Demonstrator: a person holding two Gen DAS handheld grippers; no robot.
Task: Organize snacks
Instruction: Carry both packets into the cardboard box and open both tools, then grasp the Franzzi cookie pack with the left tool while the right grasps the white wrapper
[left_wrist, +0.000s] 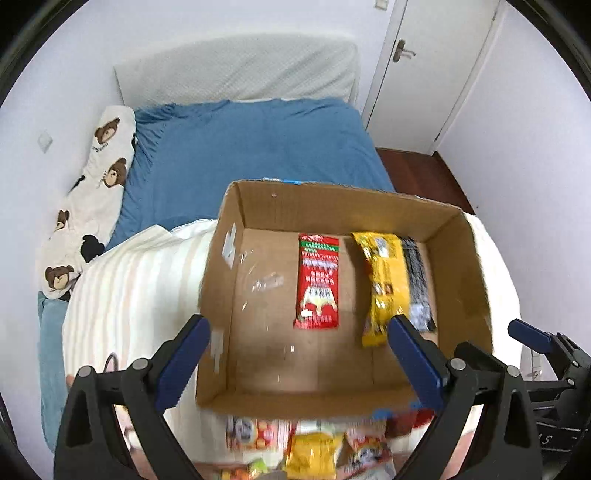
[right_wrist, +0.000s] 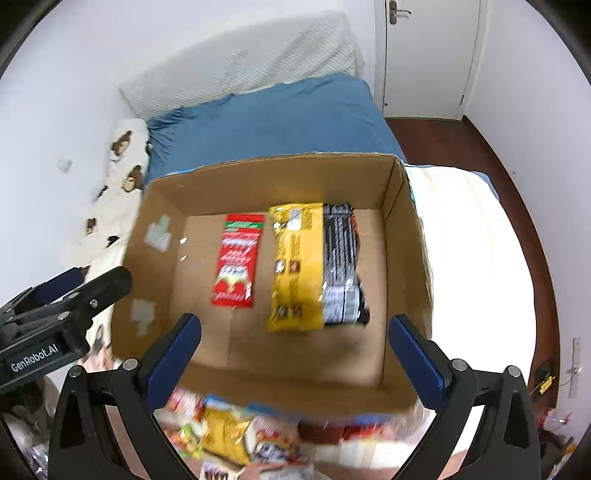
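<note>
Broadly, a bed (left_wrist: 258, 147) with a blue sheet is filling the far part of both views, with a bear-print pillow (left_wrist: 107, 147) lying along its left edge and a pale striped blanket (left_wrist: 140, 288) spreading over its near end. Sitting on that blanket is an open cardboard box (left_wrist: 218, 280), its flaps gone from sight and its walls standing up around a bare brown floor. Three snack packets are lying flat inside it, side by side, each with its long axis running from the near wall toward the far wall. A yellow packet (right_wrist: 295, 266) is lying right of centre, slightly crumpled, overlapping the left edge of a black packet (right_wrist: 343, 266) that is resting toward the box's right wall. A red packet (right_wrist: 238, 262) is lying apart to their left, near the middle of the floor. Just in front of the box's near wall, a blurred heap of loose snacks (left_wrist: 314, 446) is spreading over the bed, among them a yellow bag (right_wrist: 225, 435). The left gripper (left_wrist: 299, 328) is hovering over the near part of the box with its jaws spread wide and holding nothing. The right gripper (right_wrist: 295, 328) is hovering likewise above the box's near wall, jaws wide apart and empty. Each gripper is showing at the edge of the other's view.
</note>
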